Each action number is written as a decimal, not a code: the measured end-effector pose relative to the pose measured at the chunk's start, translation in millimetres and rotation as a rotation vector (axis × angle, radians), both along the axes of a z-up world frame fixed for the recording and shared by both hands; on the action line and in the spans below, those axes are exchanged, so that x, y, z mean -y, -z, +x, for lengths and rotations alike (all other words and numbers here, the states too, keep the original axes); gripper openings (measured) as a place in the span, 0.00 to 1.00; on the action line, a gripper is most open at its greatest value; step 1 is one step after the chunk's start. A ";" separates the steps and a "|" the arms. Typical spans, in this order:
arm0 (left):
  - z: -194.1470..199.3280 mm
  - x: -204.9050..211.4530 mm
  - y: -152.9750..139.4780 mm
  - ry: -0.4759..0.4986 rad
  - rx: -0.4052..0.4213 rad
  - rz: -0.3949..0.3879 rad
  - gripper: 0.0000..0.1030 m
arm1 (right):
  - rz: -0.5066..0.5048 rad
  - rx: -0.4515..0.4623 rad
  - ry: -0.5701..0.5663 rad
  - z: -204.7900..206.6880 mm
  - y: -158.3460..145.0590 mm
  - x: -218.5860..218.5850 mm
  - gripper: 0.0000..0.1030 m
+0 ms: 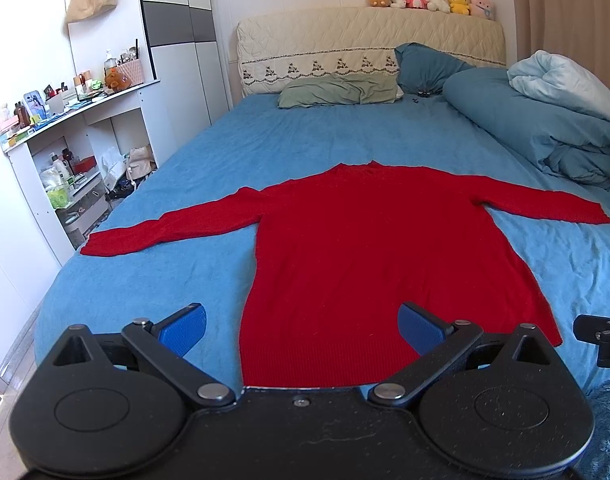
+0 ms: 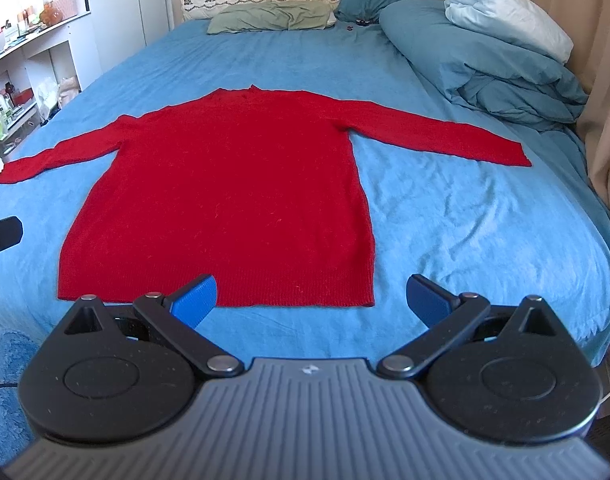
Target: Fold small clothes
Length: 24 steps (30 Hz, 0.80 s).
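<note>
A red long-sleeved sweater [image 1: 369, 248] lies flat on the blue bed sheet [image 1: 193, 280], both sleeves spread out sideways, hem toward me. It also shows in the right wrist view [image 2: 233, 184]. My left gripper [image 1: 301, 326] is open and empty, hovering over the hem's left half. My right gripper [image 2: 313, 300] is open and empty, just short of the hem's right corner. The tip of the right gripper [image 1: 601, 336] shows at the right edge of the left wrist view.
A green pillow [image 1: 337, 92], blue pillows and a bunched blue duvet [image 1: 545, 120] lie at the bed's head and right side. White shelves [image 1: 65, 152] with bottles stand left of the bed. A curtain [image 2: 609, 100] hangs on the right.
</note>
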<state>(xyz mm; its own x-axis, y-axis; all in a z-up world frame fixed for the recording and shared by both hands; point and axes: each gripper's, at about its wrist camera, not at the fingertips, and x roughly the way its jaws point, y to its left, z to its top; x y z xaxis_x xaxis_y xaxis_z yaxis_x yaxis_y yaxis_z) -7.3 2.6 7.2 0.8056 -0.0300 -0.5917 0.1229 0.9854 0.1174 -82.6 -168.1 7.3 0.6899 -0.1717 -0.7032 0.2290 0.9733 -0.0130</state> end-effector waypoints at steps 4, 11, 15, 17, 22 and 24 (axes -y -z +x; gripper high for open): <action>-0.2 -0.1 0.1 -0.001 0.001 -0.001 1.00 | 0.001 0.003 0.000 -0.1 -0.2 -0.7 1.00; -0.9 0.0 -0.2 -0.002 0.003 -0.004 1.00 | 0.002 0.003 -0.002 0.0 -1.2 -1.6 1.00; -2.4 0.3 -0.6 -0.004 0.006 -0.004 1.00 | 0.015 0.006 -0.004 0.2 -2.7 -3.1 1.00; -2.3 0.0 -0.8 -0.004 0.006 -0.006 1.00 | 0.015 0.010 -0.003 -0.4 -3.8 -3.8 1.00; -3.7 -0.4 -1.9 -0.005 0.010 -0.009 1.00 | 0.010 0.014 -0.004 -2.1 -3.6 -3.6 1.00; -4.1 -0.7 -2.0 -0.006 0.012 -0.008 1.00 | 0.013 0.014 -0.004 -2.2 -3.5 -3.1 1.00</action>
